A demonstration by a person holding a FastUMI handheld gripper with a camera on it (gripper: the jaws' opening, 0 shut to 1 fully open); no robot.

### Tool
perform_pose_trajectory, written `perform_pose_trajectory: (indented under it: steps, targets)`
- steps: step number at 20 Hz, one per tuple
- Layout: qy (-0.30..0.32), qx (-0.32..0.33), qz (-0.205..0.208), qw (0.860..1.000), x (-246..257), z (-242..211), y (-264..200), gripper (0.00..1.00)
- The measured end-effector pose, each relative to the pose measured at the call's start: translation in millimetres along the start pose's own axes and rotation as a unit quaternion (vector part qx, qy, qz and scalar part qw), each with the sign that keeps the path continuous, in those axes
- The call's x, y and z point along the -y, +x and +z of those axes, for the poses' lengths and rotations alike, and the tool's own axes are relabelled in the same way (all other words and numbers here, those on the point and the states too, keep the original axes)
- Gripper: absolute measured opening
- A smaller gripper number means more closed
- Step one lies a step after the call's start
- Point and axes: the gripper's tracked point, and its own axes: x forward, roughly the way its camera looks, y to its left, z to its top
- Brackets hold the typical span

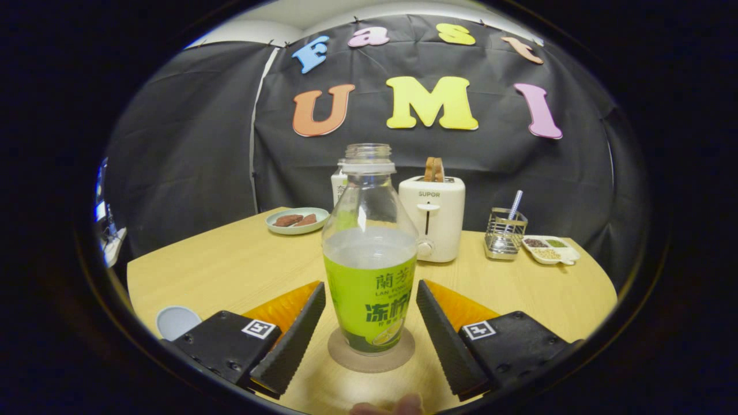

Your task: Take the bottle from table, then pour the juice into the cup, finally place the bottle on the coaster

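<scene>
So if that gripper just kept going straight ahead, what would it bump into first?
Most likely the bottle, standing on the coaster between the open gripper fingers, touching neither. The toaster stands farther back.

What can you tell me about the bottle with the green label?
The bottle is clear plastic with a wide neck and no cap. A green label wraps its lower half, and pale liquid reaches just above the label. It stands upright on a round brown coaster on the wooden table. It sits between the open tongs, whose fingers don't touch it.
</scene>
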Motion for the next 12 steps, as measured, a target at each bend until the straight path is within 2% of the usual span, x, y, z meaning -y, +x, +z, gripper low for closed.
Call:
perform_pose_trajectory:
  steps: [8, 10, 12]
  targets:
    - [0.002, 0.000, -0.010, 1.000, -3, -8, -51, 1.00]
    - [-0.003, 0.017, -0.029, 0.999, 0, -3, -81, 1.00]
    - [-0.010, 0.046, -0.067, 0.997, 9, 6, -117, 1.00]
